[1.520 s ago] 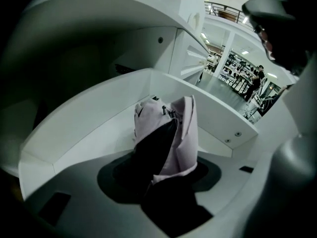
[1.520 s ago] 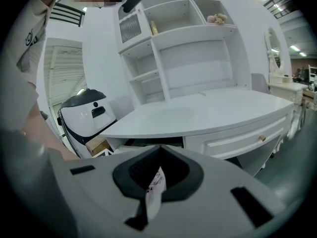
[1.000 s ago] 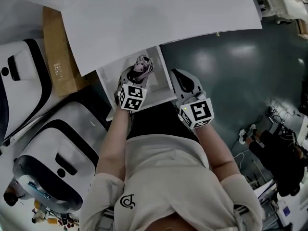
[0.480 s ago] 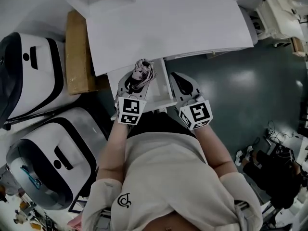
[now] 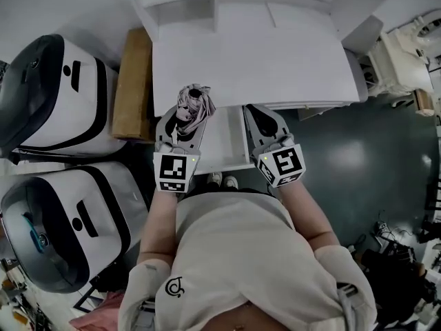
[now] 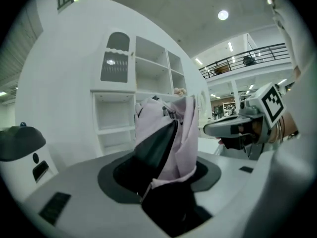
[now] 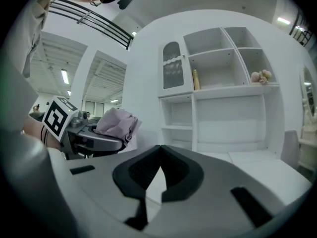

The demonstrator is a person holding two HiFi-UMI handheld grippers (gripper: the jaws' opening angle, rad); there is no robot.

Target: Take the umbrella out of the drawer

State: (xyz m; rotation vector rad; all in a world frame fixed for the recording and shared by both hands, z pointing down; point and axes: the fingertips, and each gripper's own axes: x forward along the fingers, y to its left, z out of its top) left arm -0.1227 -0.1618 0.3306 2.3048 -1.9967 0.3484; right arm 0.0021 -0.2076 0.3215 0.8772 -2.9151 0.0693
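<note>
The left gripper (image 5: 185, 118) is clamped on the folded pink umbrella (image 5: 192, 101). Its 2 jaws press on the lower part of the bundle, and loose folds and a dark strap stand up above them. The umbrella is in the air, clear of the open drawer (image 5: 226, 143). It sits over the drawer's left side, right at the front edge of the white worktop (image 5: 262, 61). The right gripper (image 5: 258, 116) is level with it over the drawer's right side, jaws together with nothing between them.

The lift out of the drawer looks as good as done, so the job now is to carry the umbrella clear without losing it. The grip appears to sit on soft cloth rather than on a firm shaft, so the bundle could slide or sag. An even squeeze and an upright carry would suit it best. The path should pass wide of the worktop's front edge, where the hanging folds or strap might snag. The right gripper does best kept apart from the fabric, free for the drawer front if needed.
</note>
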